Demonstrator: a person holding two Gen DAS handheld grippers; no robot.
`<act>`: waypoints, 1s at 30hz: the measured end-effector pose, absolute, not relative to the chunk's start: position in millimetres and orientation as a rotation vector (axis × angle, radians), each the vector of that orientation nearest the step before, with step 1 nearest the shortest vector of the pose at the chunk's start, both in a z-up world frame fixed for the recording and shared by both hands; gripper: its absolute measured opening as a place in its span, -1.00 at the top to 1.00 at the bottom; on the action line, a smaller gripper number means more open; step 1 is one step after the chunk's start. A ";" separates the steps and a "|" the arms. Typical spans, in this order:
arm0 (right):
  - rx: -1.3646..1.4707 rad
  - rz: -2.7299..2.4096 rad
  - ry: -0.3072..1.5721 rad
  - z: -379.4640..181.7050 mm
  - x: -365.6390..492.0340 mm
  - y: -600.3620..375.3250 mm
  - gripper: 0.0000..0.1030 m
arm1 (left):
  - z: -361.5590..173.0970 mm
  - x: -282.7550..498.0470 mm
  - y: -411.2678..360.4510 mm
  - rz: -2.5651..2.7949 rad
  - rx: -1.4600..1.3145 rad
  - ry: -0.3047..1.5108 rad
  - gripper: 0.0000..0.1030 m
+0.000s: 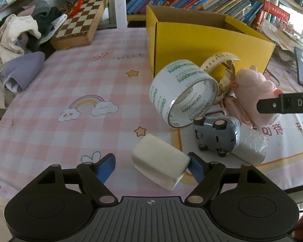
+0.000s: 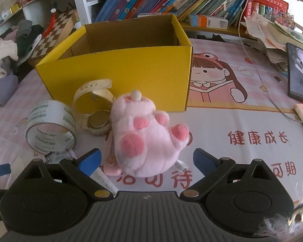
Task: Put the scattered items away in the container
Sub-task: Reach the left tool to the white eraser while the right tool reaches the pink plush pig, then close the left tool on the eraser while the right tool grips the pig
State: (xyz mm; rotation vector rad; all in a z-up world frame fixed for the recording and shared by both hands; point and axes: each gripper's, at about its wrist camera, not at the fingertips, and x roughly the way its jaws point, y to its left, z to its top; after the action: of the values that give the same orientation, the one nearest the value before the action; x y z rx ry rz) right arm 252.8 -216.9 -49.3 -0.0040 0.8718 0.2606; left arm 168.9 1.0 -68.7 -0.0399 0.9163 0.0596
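White foam or soap-like, the pale block (image 1: 160, 162) lay tilted in the lower centre of the left wrist view, between the blue pads of the left tongs (image 1: 151, 166), which stood apart. The pad at lower right (image 1: 195, 166) looked to be touching or just beside the block's end; the other pad (image 1: 106, 166) was well clear. To take it well, the tongs probably needed centring on the block so both pads would meet flat faces rather than a corner, then a gentle squeeze in case the block was soft.

In the right wrist view the right tongs (image 2: 147, 161) were also apart, framing the pink plush toy (image 2: 145, 139), which lay on its back at lower centre. Plush compresses, so closing across the body's thick middle seemed safer than pinching a paw.

The yellow cardboard box (image 2: 119, 74), the container, stood open in the upper centre of that view, and what showed of its inside looked empty. Just in front of it, to the left of the plush, lay a cream wristwatch (image 2: 94, 109) and a roll of clear packing tape (image 2: 50, 125). The left wrist view also showed an upturned grey toy car (image 1: 216, 135) at centre right, resting against a plastic-wrapped roll (image 1: 250, 143), all on the pink checked tabletop (image 1: 70, 76). Either load would have to clear the box's near wall before release.
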 end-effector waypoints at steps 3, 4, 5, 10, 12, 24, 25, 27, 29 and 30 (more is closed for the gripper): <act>0.004 0.257 0.888 -52.2 259.1 -218.1 -0.85 | -70.1 170.3 0.5 0.060 -0.041 0.928 -0.48; 0.007 0.255 0.894 -53.5 260.9 -218.4 -0.82 | -70.6 170.7 0.4 0.059 -0.042 0.931 -0.46; 0.009 0.253 0.901 -55.0 262.7 -218.7 -0.77 | -71.2 171.0 0.5 0.058 -0.044 0.935 -0.45; 0.030 0.258 0.933 -60.1 269.7 -220.6 -0.44 | -72.8 171.7 2.0 0.035 -0.064 0.937 -0.18; 0.027 0.266 0.934 -58.5 270.0 -219.6 -0.31 | -70.9 172.0 1.2 0.015 -0.069 0.935 -0.05; 0.107 0.301 0.887 -22.9 266.0 -237.9 -0.12 | -34.2 169.2 19.7 0.054 -0.086 0.841 0.10; 0.110 0.307 0.876 -19.2 264.6 -239.2 -0.09 | -28.6 170.5 19.6 0.053 -0.080 0.820 0.11; 0.116 0.321 0.853 -11.8 261.9 -241.4 -0.05 | -17.2 173.2 19.3 0.050 -0.068 0.777 0.12; 0.108 0.333 0.816 -3.2 259.5 -242.7 -0.03 | -5.5 177.1 17.6 0.043 -0.055 0.732 0.14; 0.104 0.339 0.798 1.1 258.3 -243.3 -0.03 | 0.5 179.6 16.3 0.039 -0.048 0.709 0.14</act>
State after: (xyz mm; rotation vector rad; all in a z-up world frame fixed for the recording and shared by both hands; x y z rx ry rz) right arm 258.3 -243.3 1.1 0.1041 0.7977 0.3385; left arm 179.6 16.3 0.5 -0.0476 0.7086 0.0386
